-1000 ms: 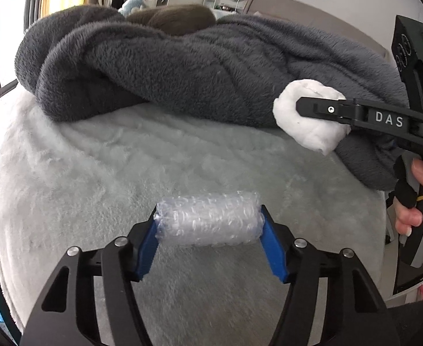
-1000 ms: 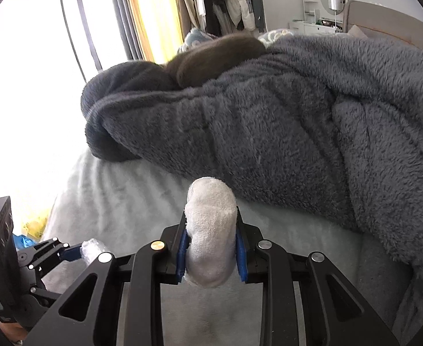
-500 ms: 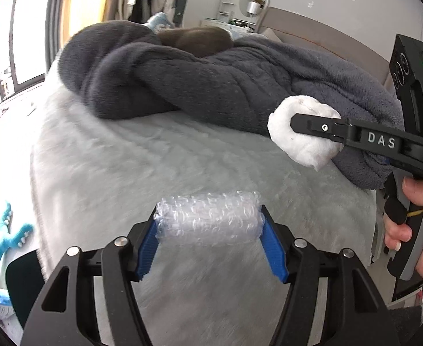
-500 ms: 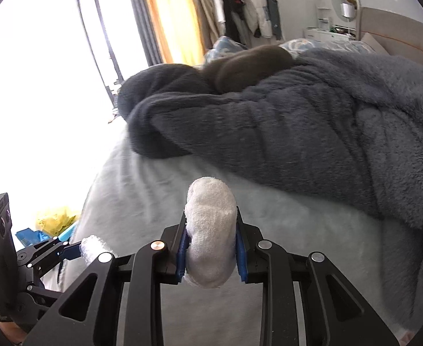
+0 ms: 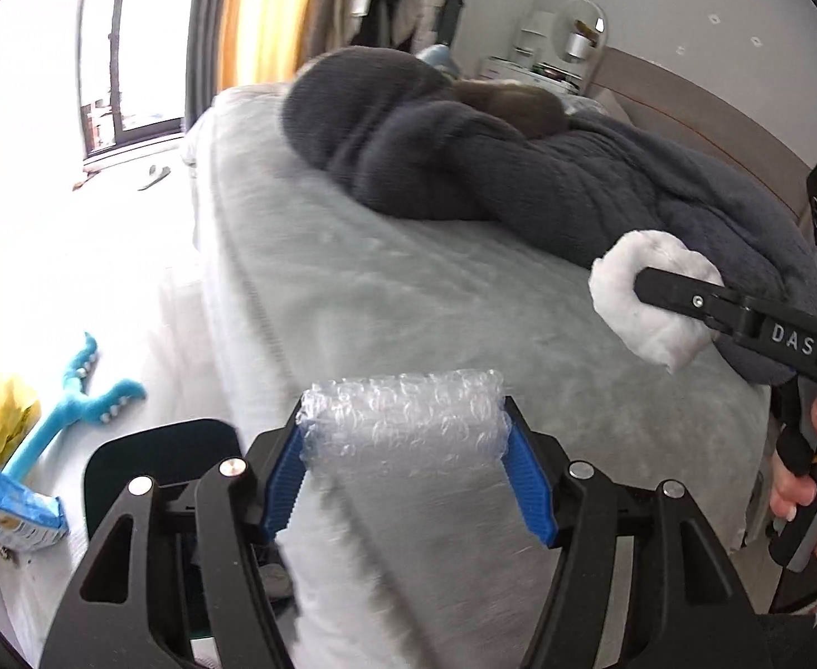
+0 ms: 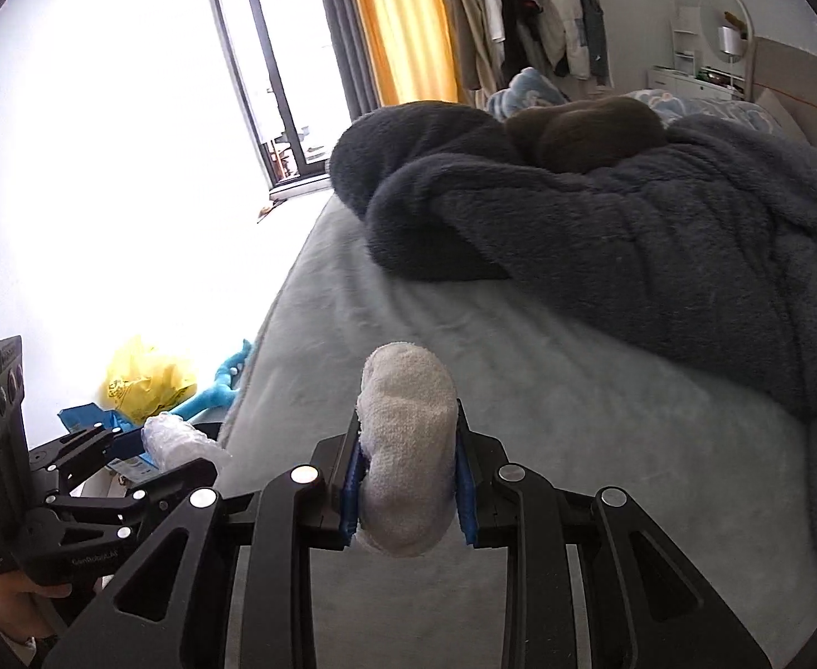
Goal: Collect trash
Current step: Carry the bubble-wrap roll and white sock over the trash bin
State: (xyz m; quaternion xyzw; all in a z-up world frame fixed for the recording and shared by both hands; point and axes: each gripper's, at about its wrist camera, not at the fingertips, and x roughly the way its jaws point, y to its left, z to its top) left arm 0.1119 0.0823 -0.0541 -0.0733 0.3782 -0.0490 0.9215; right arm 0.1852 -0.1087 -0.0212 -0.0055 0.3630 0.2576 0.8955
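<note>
My left gripper (image 5: 405,446) is shut on a roll of clear bubble wrap (image 5: 403,418) and holds it above the bed's near left corner. My right gripper (image 6: 408,479) is shut on a wad of white tissue (image 6: 405,446) and holds it above the grey bed cover (image 6: 520,390). The tissue wad also shows in the left wrist view (image 5: 651,301), at the right, clamped in the right gripper. The bubble wrap also shows in the right wrist view (image 6: 180,440), at the lower left. A dark bin-like container (image 5: 152,463) sits on the floor below the left gripper, partly hidden.
A dark grey fleece blanket (image 5: 520,184) is heaped across the far half of the bed. On the floor left of the bed lie a blue plush toy (image 5: 74,396), a yellow bag (image 6: 146,379) and a blue snack packet (image 5: 7,513). A bright window (image 6: 130,111) is beyond.
Both grippers have swung left and back from the bed, still holding their loads. The floor, the toy, the bags and the dark container have come into view at the left.
</note>
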